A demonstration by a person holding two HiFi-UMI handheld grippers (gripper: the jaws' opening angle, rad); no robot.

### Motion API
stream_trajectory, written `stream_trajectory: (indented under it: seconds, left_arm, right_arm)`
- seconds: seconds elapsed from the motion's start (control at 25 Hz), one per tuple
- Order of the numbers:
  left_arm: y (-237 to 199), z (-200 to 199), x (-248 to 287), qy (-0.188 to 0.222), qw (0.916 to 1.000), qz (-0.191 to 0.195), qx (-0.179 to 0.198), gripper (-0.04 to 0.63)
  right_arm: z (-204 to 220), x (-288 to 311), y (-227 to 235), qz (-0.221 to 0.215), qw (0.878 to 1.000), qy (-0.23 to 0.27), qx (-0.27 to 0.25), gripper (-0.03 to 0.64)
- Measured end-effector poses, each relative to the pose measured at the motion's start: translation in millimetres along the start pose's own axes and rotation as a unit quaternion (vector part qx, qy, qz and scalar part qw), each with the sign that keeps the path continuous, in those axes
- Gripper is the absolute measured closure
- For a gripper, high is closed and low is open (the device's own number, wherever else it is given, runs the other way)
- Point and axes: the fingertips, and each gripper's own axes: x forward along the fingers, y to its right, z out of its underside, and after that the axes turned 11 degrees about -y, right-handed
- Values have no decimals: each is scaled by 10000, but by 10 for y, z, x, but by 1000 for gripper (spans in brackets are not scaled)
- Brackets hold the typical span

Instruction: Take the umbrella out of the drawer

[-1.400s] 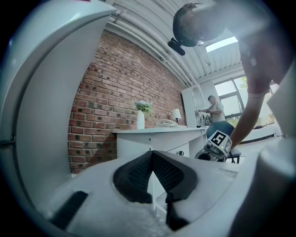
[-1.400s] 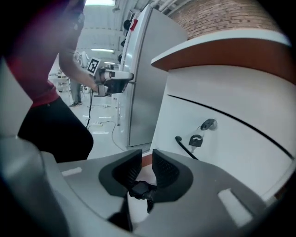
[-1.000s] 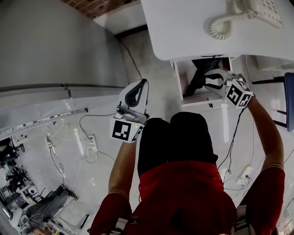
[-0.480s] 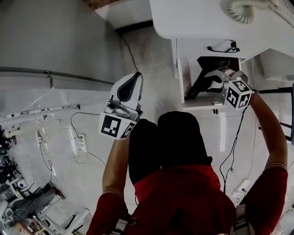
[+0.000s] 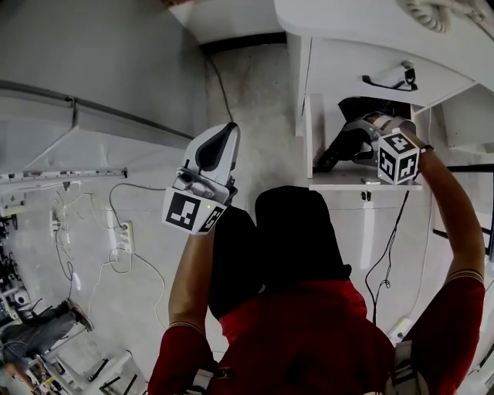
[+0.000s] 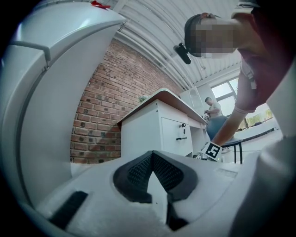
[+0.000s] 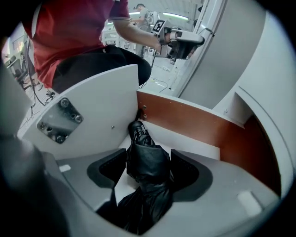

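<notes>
Both grippers have come lower over the last second as the person crouches towards the white desk (image 5: 347, 31). It has slid up the head view, so only a curl of telephone cord (image 5: 432, 11) is left of what stood on top. A closed upper drawer (image 5: 363, 62) with its dark handle (image 5: 388, 79) has come into sight. Below it the open drawer (image 5: 309, 135) now sits just beyond the person's knees. The right gripper (image 7: 149, 157) has tipped steeply down into it, and its jaws have just been opening. They now stand wide, with a dark pad (image 7: 107, 169) on either side of the black folded umbrella (image 7: 147, 180). The umbrella lies on the drawer floor, its far end pointing into the corner where the brown panel (image 7: 185, 121) meets the white panel (image 7: 101, 111). One pad stands clear of the fabric and the other looks close to it or just brushing, but neither squeezes. To my eye the reach is over and the grasp is about to start: the umbrella is straddled, not yet held, and has not left the drawer. The left gripper (image 5: 224, 143) hangs well apart from the drawer, out over the floor (image 5: 139, 254), its pads closed tip to tip on nothing, taking no part.
</notes>
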Motion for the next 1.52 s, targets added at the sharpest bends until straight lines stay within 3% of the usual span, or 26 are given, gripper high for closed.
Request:
stream_trajectory:
  seconds: [0.2, 0.88, 1.2, 1.52]
  left_arm:
    - [-29, 112, -36, -18, 9999, -93, -49, 588]
    - [-21, 307, -58, -31, 10000, -33, 8, 588]
    - [20, 429, -153, -63, 10000, -55, -36, 588]
    - [-29, 423, -203, -7, 9999, -111, -88, 588]
  right_arm:
    - [48, 186, -63, -179, 9977, -352, -550, 292]
    - [169, 453, -21, -311, 9844, -1227, -1220, 291]
    - [173, 519, -2, -215, 9771, -1658, -1313, 320]
    - [187, 536, 18, -86, 9778, -1665, -1267, 355]
